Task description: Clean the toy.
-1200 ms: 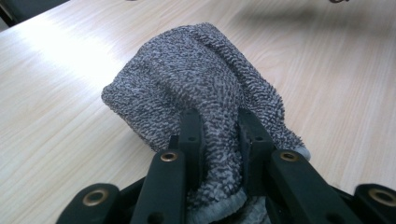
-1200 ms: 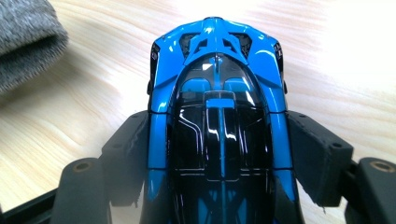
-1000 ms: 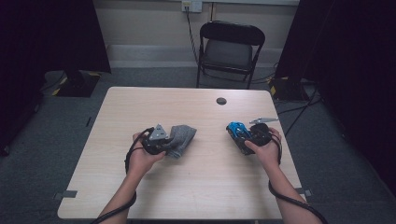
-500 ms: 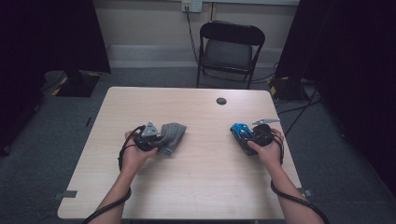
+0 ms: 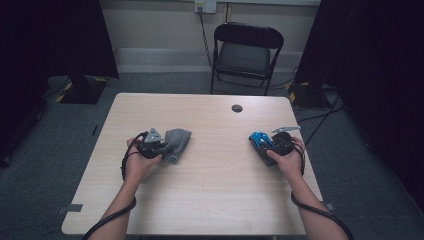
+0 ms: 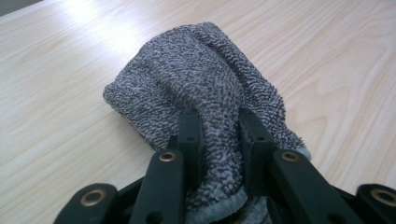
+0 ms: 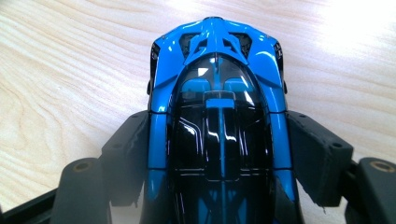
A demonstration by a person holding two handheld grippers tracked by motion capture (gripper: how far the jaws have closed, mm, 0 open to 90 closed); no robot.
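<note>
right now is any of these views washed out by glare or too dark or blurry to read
High view: dim, dark at the edges, yet the table reads clearly. Left gripper view: sharp on the grey cloth, mild glare on the wood at top. Right gripper view: the blue toy car is sharp with small highlights; bright glare washes out the wood at upper right.

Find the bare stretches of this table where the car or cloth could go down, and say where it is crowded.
Bare wood lies between the cloth and the car, along the far edge around the dark round spot, and across the near part of the table between the forearms. Crowded: just at each claw, left and right.
</note>
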